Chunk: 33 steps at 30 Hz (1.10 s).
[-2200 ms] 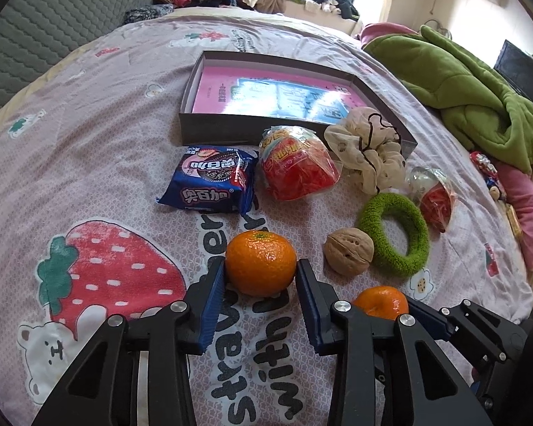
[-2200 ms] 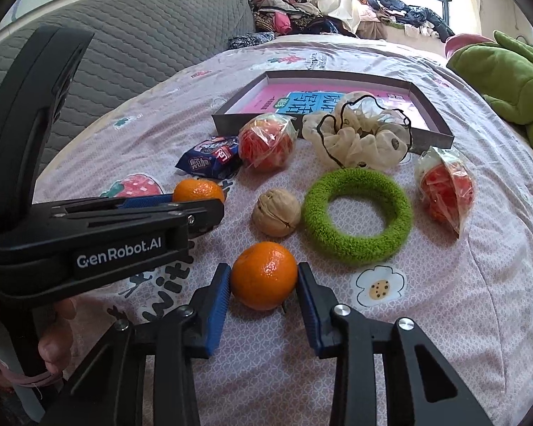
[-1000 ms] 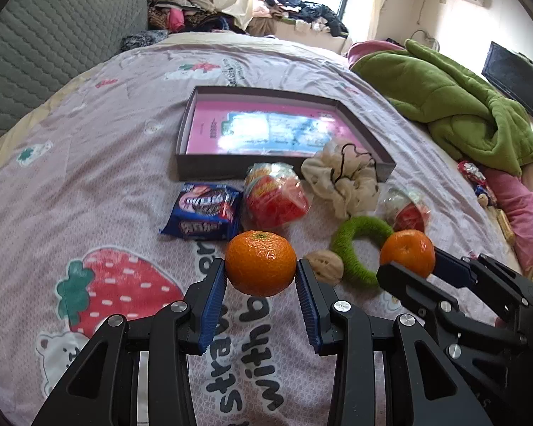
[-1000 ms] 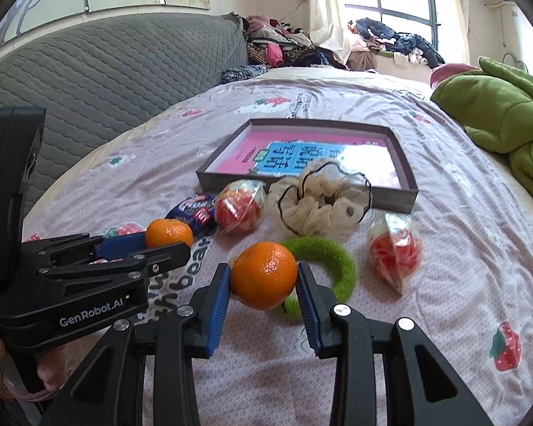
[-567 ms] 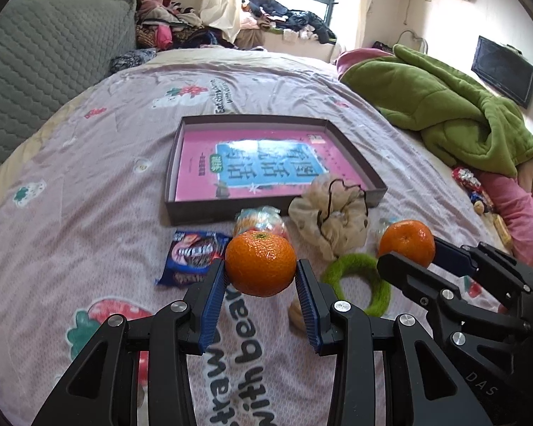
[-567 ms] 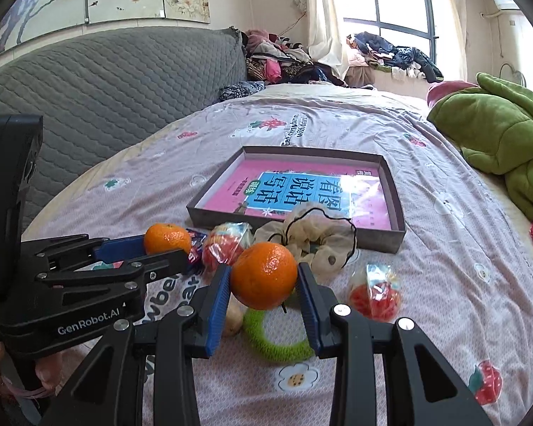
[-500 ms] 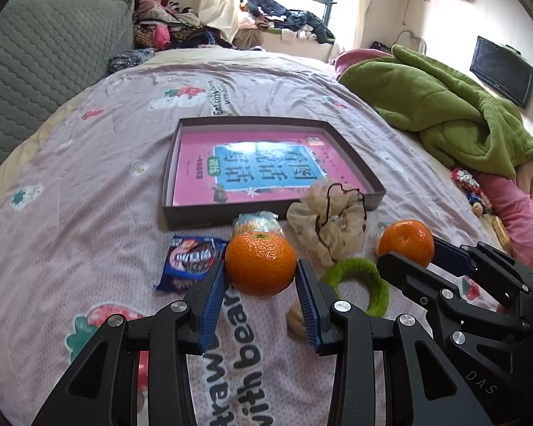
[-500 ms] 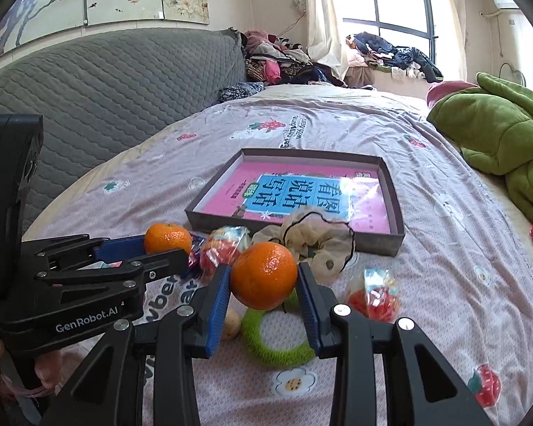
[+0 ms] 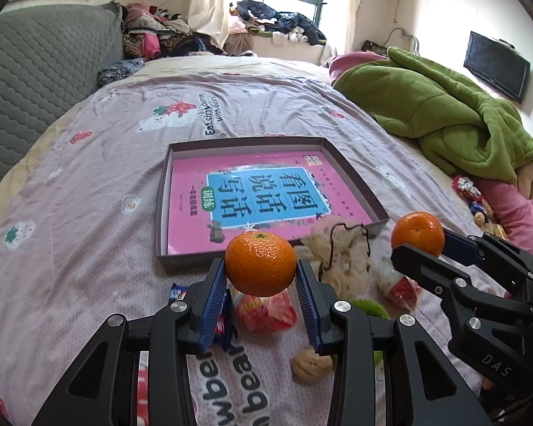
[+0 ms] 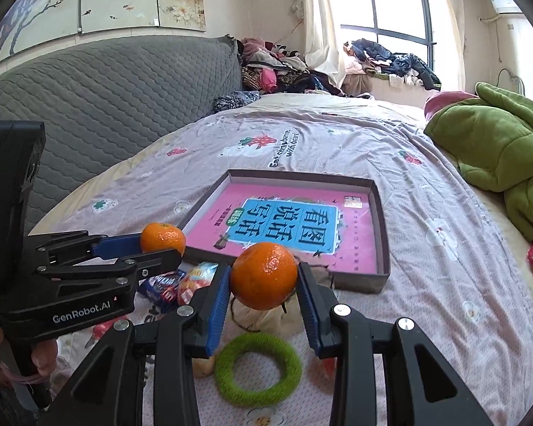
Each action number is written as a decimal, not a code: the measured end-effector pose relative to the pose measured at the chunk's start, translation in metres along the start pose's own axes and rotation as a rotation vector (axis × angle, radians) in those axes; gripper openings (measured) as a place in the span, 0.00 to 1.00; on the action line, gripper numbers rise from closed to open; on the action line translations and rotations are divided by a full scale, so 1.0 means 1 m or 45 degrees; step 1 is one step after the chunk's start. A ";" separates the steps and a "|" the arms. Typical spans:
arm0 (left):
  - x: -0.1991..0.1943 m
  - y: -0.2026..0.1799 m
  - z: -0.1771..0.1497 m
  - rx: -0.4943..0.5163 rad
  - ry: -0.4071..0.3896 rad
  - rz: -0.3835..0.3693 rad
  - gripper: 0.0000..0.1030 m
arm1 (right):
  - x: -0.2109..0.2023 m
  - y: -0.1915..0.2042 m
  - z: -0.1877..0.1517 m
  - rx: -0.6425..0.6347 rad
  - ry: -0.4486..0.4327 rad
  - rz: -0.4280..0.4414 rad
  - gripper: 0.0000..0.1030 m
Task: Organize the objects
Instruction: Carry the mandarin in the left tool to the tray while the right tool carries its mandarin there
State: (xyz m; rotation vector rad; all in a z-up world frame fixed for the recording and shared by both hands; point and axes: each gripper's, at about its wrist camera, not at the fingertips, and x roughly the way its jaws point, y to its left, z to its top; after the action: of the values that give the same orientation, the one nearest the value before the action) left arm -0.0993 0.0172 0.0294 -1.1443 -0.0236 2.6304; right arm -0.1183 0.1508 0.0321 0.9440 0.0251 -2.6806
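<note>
Two glossy orange mandarins (image 9: 260, 263) (image 10: 264, 276), dimpled peel, green stem nub

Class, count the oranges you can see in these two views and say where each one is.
2. One orange is clamped in the left tongs, the other orange in the right tongs, both lifted above the bed near the box. Others could be hidden.

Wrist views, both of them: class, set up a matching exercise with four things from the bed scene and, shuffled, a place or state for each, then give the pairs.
Things:
1. mandarin
2. pink book
3. green ring
4. walnut

Places:
A. inside the shallow box
B. on the sheet beside the green ring
C. clamped in the left tongs
D. flat on the sheet below the right tongs

Pairs: 1-C, 2-A, 3-D, 4-B
</note>
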 end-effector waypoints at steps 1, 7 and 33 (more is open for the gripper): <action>0.002 0.002 0.003 -0.001 -0.001 0.005 0.40 | 0.001 -0.002 0.002 -0.001 0.000 -0.004 0.36; 0.016 0.012 0.022 0.008 -0.008 0.032 0.40 | 0.010 -0.015 0.018 -0.004 0.004 -0.014 0.37; 0.100 0.048 0.045 -0.067 0.068 0.025 0.40 | 0.102 -0.074 0.037 0.012 0.157 -0.069 0.37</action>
State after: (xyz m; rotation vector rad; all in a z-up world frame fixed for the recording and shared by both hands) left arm -0.2087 0.0006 -0.0170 -1.2373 -0.0713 2.6300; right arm -0.2378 0.1898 -0.0081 1.1258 0.0649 -2.6694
